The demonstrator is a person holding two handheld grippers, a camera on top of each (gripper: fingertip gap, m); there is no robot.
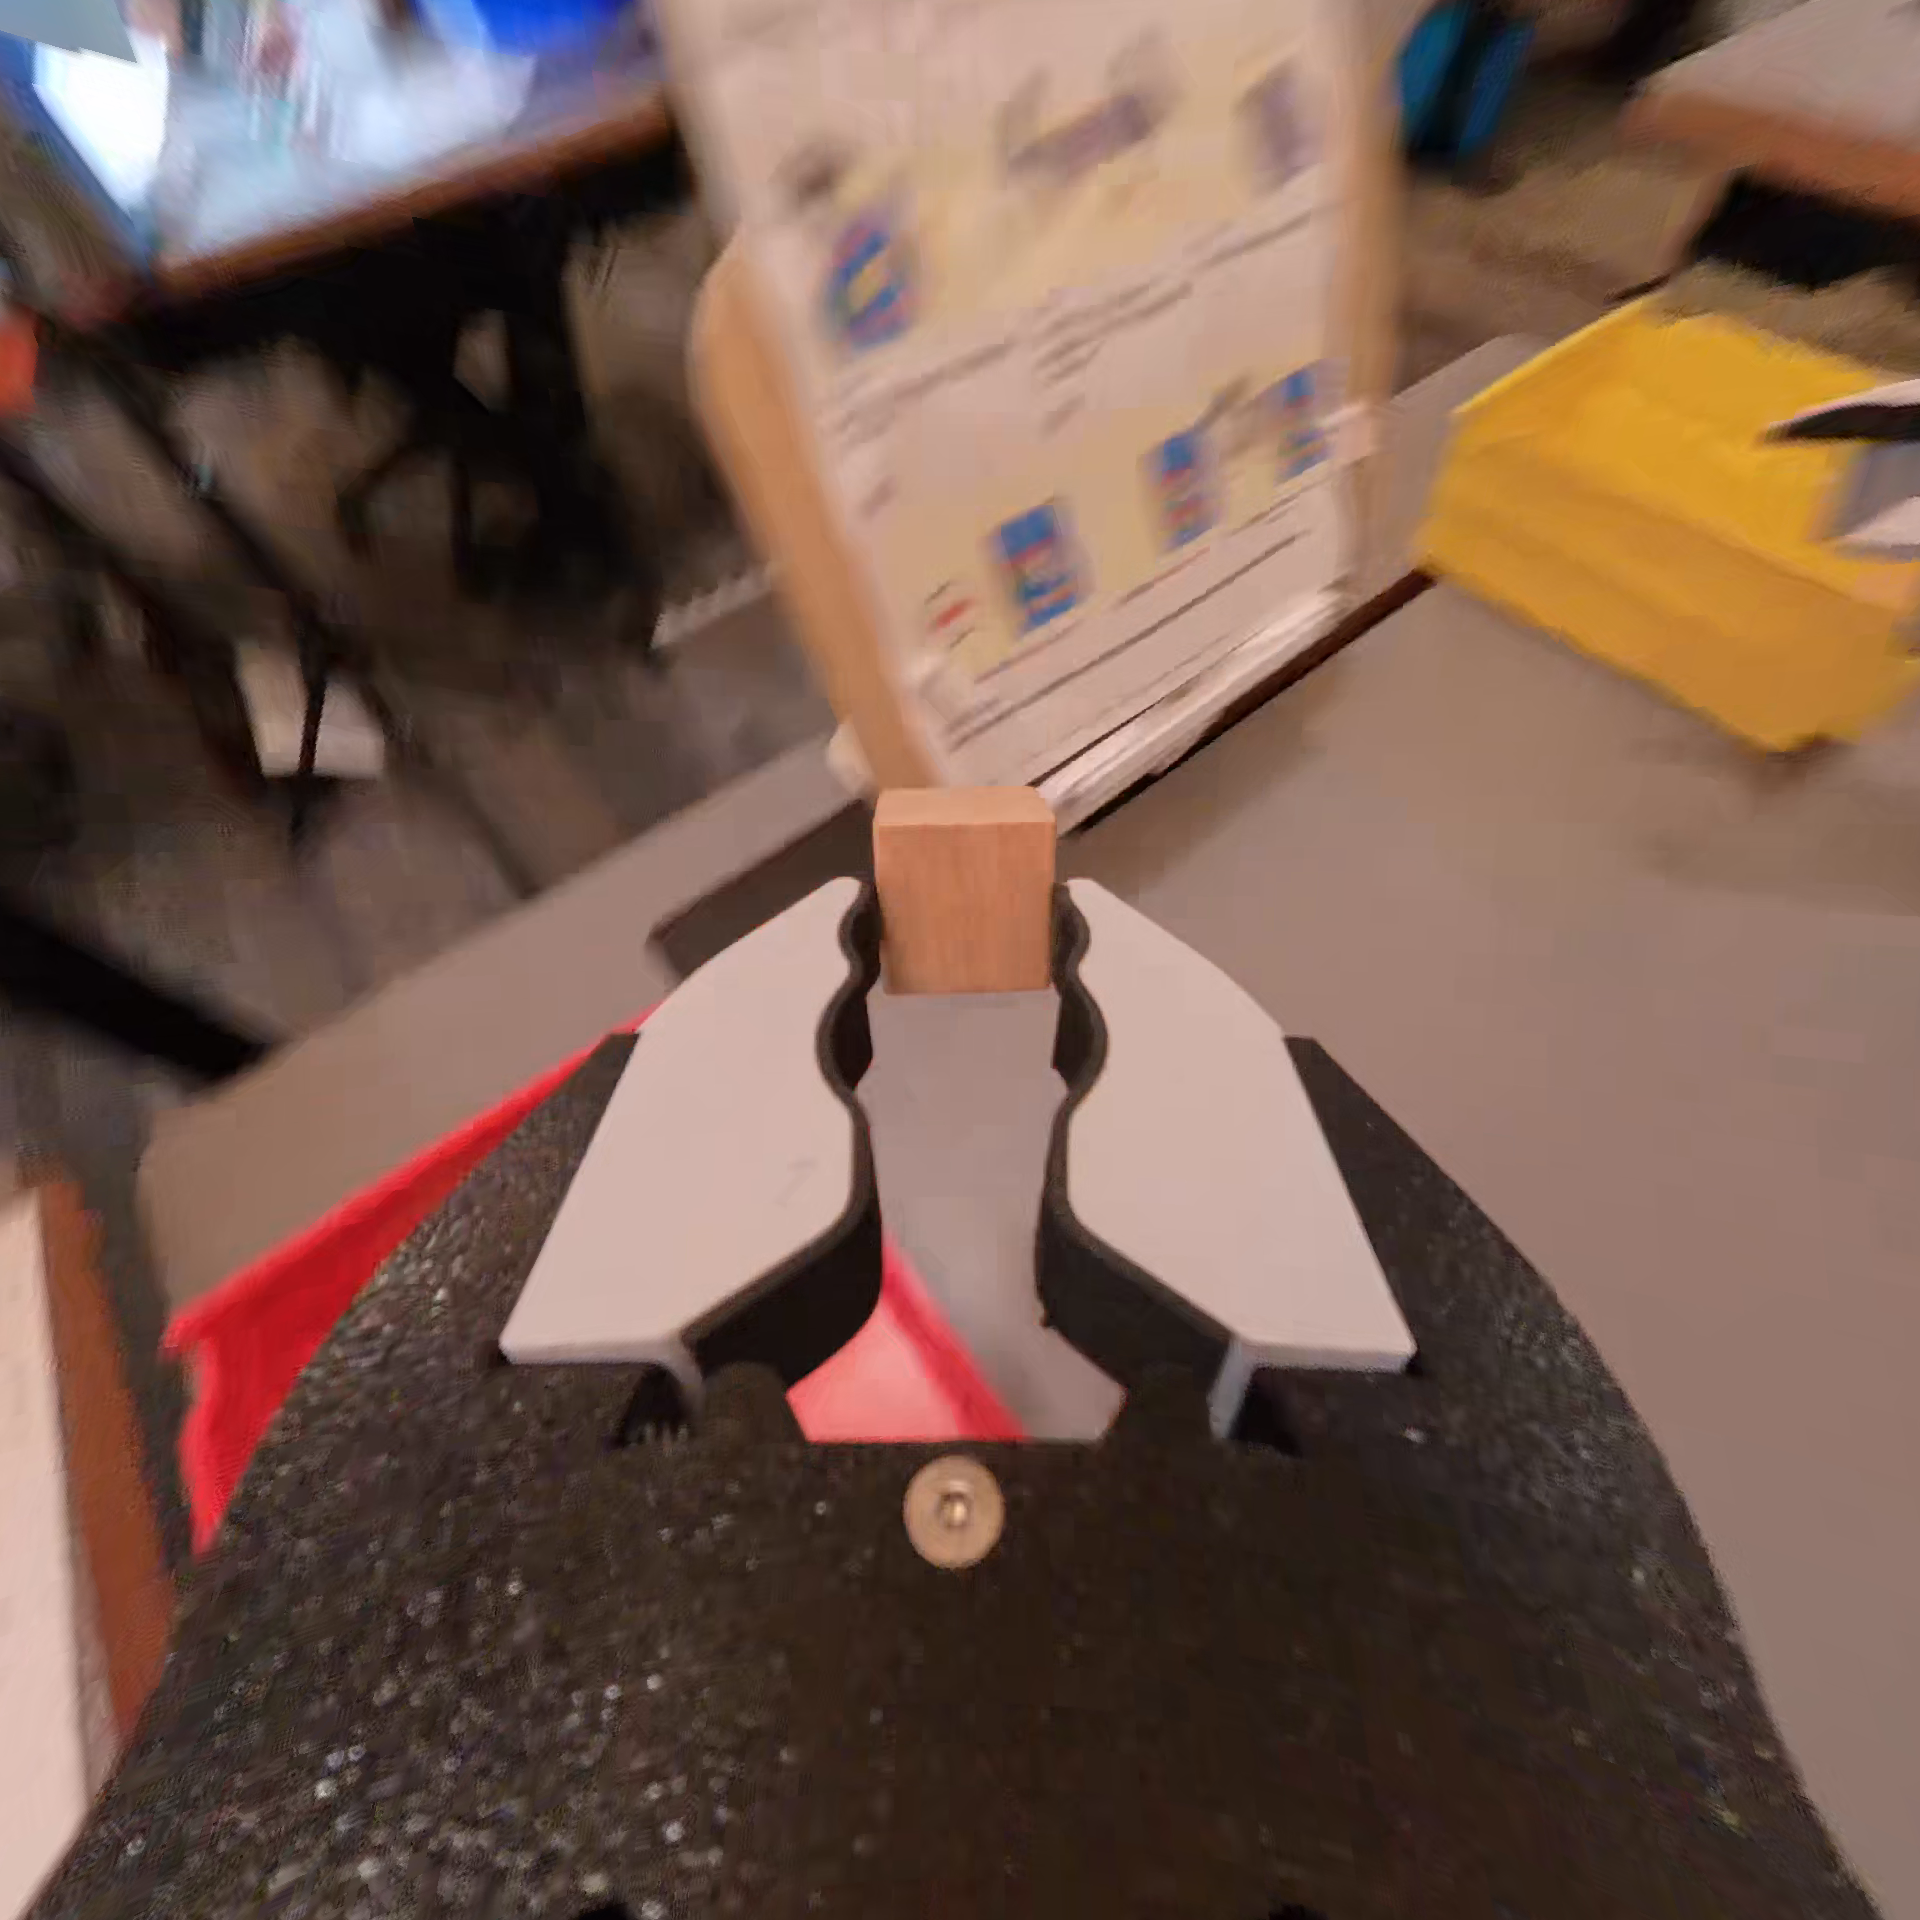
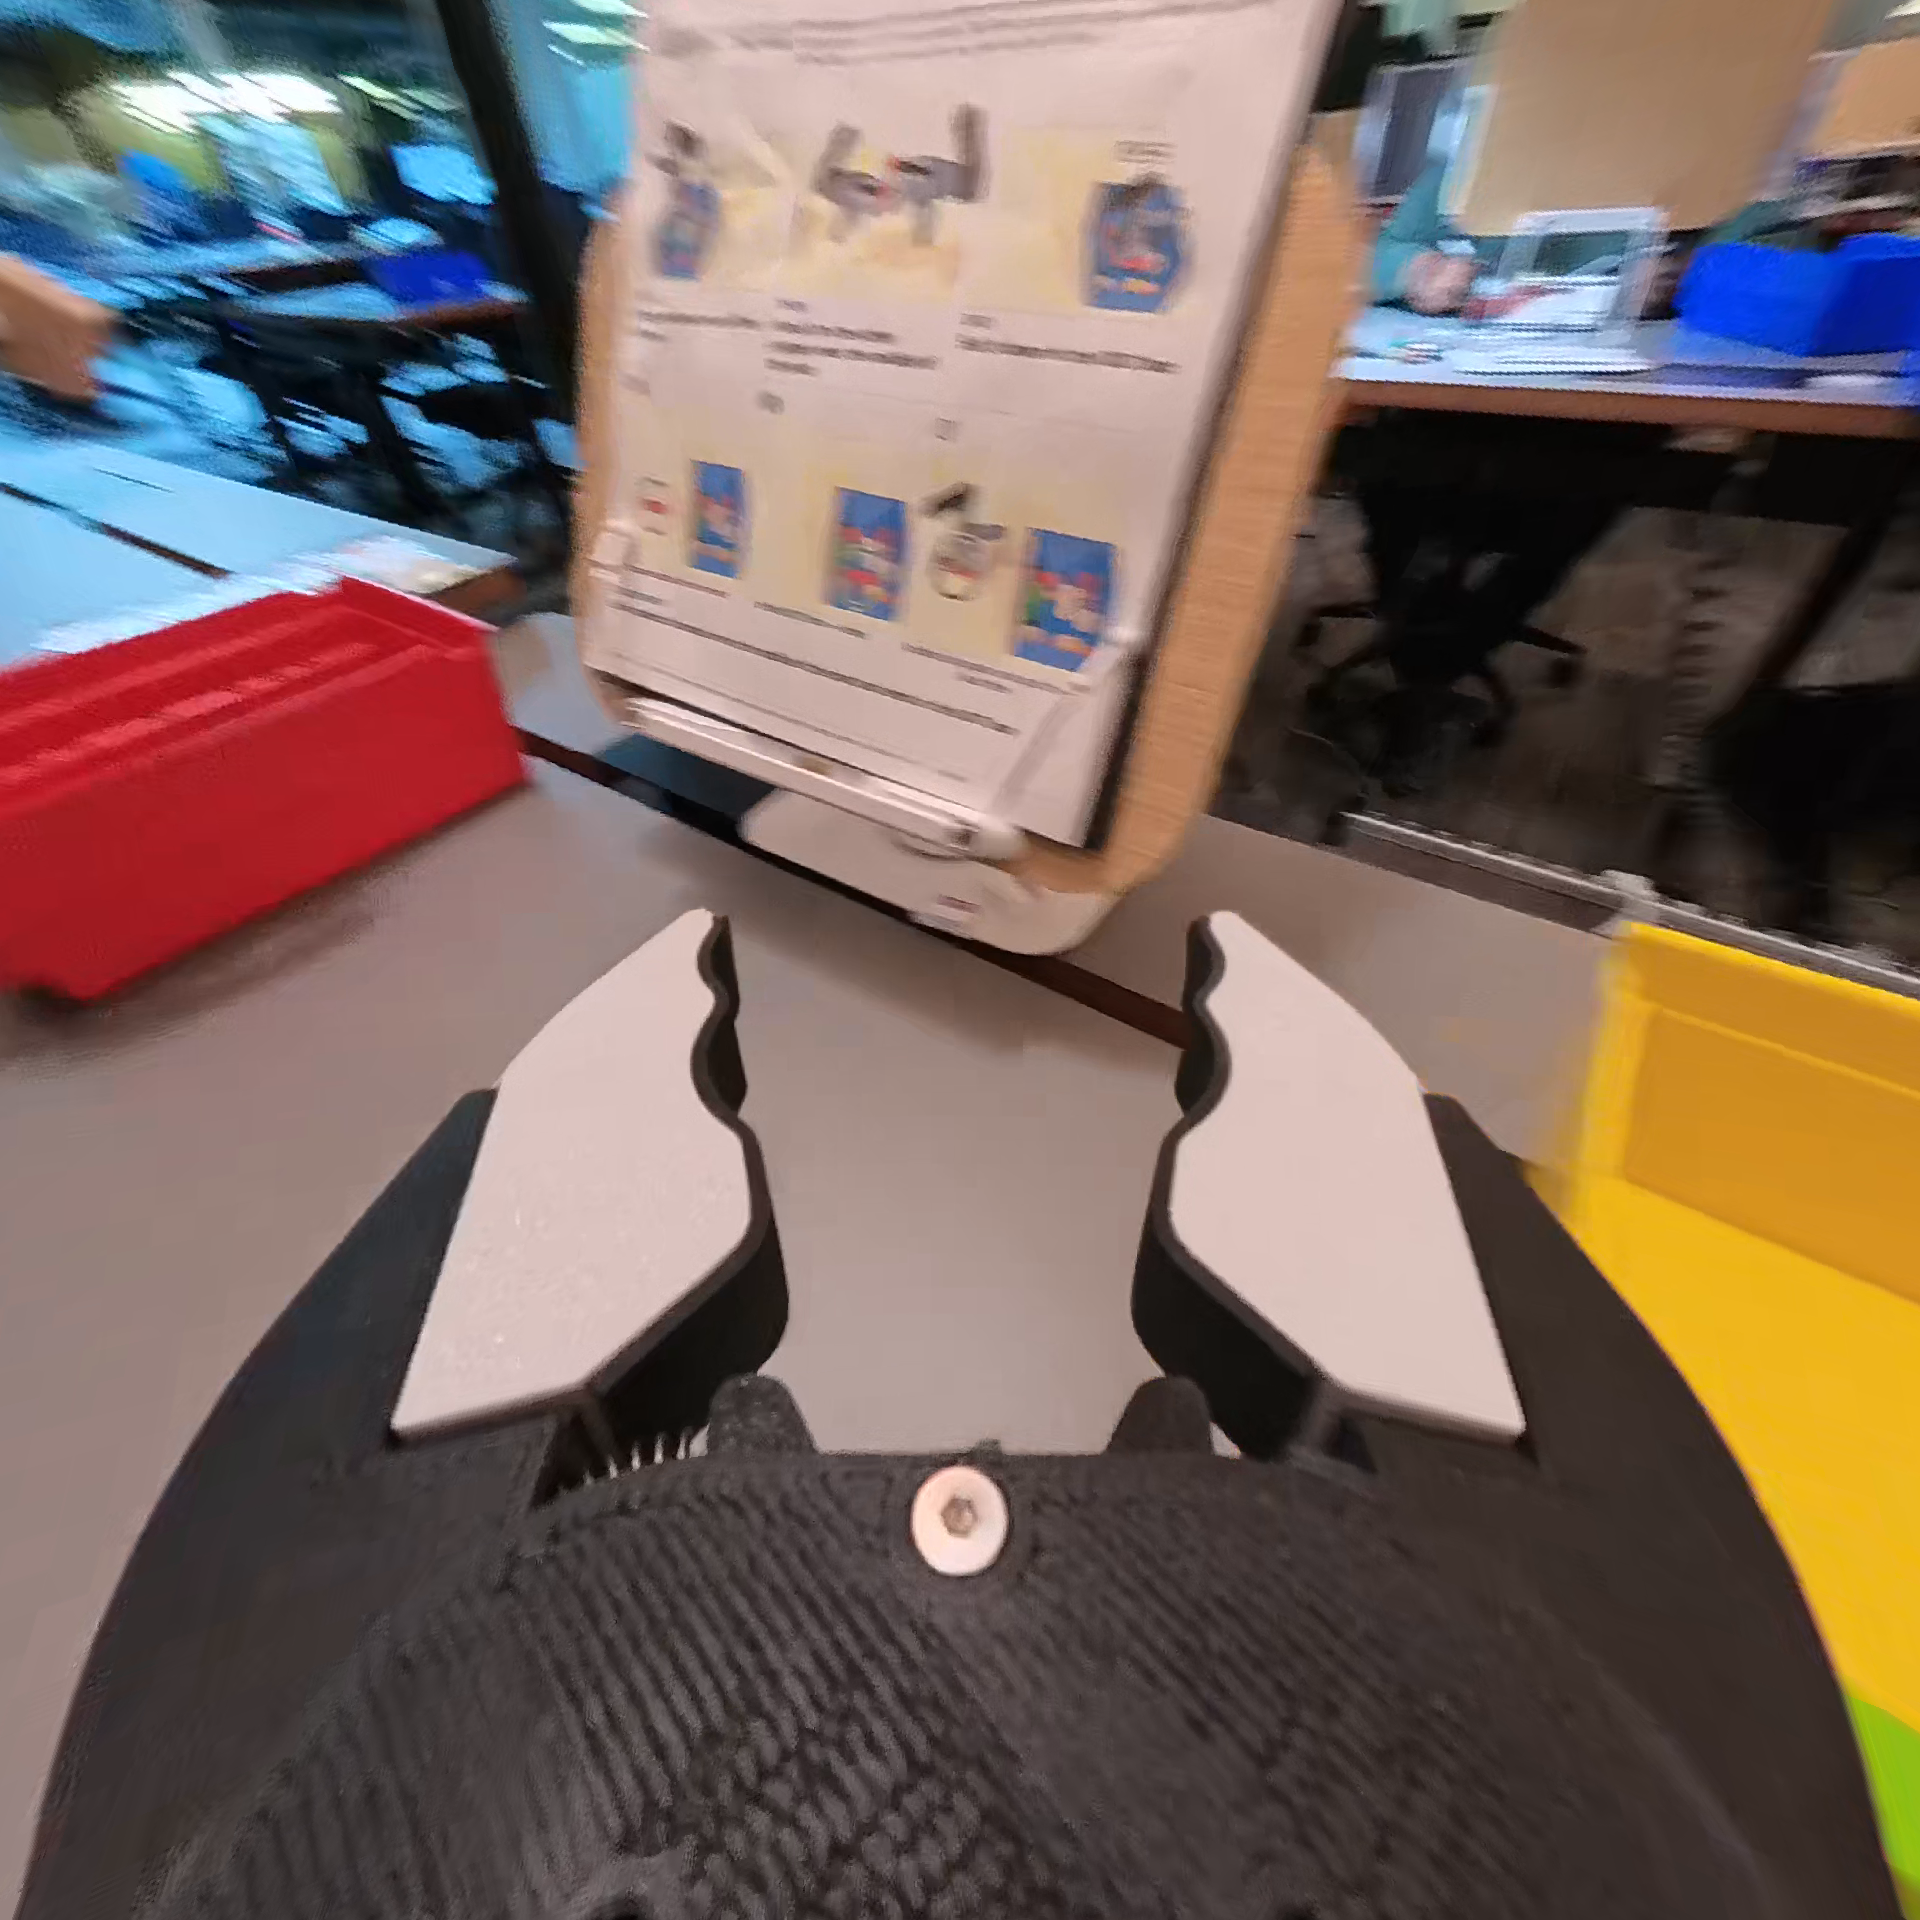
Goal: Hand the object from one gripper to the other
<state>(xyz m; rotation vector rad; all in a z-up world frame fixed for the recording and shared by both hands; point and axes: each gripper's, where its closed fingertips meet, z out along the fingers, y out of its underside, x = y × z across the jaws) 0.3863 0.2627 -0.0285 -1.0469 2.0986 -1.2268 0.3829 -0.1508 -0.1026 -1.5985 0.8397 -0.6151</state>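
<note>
Left gripper (image 1: 961, 935) fingers (image 1: 769, 997) clamped on a small wooden block (image 1: 961, 899), centre frame above the grey worktop (image 1: 1455, 987). Right gripper (image 2: 961, 977) fingers (image 2: 623, 1039) spread wide, empty; red bin (image 2: 239, 769) left, yellow bin (image 2: 1766, 1195) right. Handover not yet begun; next likely bringing both together.

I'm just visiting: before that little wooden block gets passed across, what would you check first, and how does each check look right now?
1. Wooden block pinched by the left gripper: ok.
2. Block sticks out past the fingers for the other to grab: ok.
3. Right gripper open, nothing between its fingers: ok.
4. Grippers facing each other: cannot tell; neither view shows the other.
5. Red bin and yellow bin off to the sides: ok.
</note>
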